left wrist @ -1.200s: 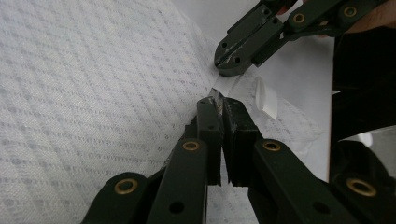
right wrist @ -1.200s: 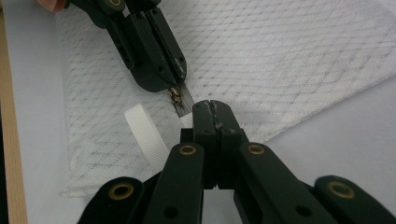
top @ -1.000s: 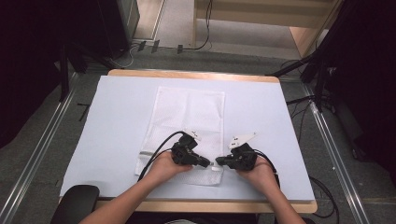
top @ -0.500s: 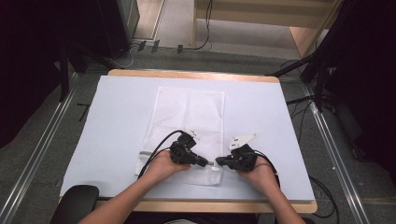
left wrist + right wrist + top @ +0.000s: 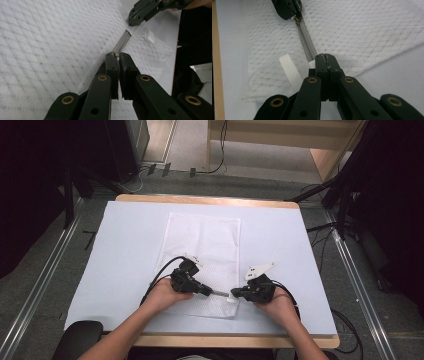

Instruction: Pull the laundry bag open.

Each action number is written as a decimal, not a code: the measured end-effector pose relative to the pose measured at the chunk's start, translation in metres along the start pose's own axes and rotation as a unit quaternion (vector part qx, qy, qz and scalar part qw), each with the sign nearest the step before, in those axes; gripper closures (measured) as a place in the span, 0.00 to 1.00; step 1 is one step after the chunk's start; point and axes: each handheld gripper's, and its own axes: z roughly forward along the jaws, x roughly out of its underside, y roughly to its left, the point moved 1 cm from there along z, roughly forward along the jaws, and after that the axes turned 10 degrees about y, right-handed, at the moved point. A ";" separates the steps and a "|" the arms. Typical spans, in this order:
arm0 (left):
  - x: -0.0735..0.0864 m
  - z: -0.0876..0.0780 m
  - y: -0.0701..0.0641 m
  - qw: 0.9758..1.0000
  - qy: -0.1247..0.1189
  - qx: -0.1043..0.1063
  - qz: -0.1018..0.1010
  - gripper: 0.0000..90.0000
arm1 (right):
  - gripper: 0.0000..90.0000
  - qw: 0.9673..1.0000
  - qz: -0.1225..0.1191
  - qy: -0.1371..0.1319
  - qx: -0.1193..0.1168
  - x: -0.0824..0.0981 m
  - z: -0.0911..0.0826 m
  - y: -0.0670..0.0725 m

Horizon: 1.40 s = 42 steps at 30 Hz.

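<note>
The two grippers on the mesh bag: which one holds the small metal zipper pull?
The left gripper holds the zipper pull. The right gripper pinches the other end of the zipper, near the white ribbed loop on the mesh bag.

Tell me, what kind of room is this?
Probably a lab or workshop set up for recording handwork. A covered table stands between metal floor rails, with cables trailing across the grey floor, and a person works a white mesh bag with two hand-held tools.

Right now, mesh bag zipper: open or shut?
Partly open. The zipper teeth run closed between the left gripper on the pull and the right gripper.
</note>
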 end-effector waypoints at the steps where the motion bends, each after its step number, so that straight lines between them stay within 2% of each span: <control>1: 0.001 -0.003 0.001 1.000 0.002 0.000 0.000 0.98 | 1.00 1.000 0.000 0.001 0.000 0.000 0.000 0.000; 8: 0.010 -0.019 0.009 1.000 -0.001 0.002 -0.017 0.98 | 1.00 1.000 -0.005 0.007 -0.003 -0.002 0.000 -0.001; 12: 0.011 -0.022 0.010 1.000 0.005 -0.001 -0.013 0.98 | 1.00 1.000 -0.004 0.011 -0.005 -0.003 0.000 -0.001; 22: 0.022 -0.039 0.016 1.000 0.005 -0.003 -0.021 0.98 | 1.00 1.000 -0.006 0.016 -0.008 -0.004 0.000 -0.002; 30: 0.039 -0.054 0.022 0.999 -0.005 -0.006 -0.031 0.98 | 1.00 1.000 -0.006 0.014 -0.010 -0.004 0.000 -0.003; 35: 0.050 -0.066 0.030 0.999 -0.010 -0.009 -0.046 0.98 | 1.00 1.000 -0.005 0.014 -0.011 -0.004 0.000 -0.003; 41: 0.071 -0.083 0.040 0.997 -0.019 -0.030 -0.064 0.98 | 1.00 1.000 -0.003 0.014 -0.014 -0.004 0.000 -0.003; 42: 0.074 -0.085 0.042 0.997 -0.022 -0.028 -0.069 0.98 | 1.00 1.000 -0.003 0.014 -0.014 -0.004 0.000 -0.004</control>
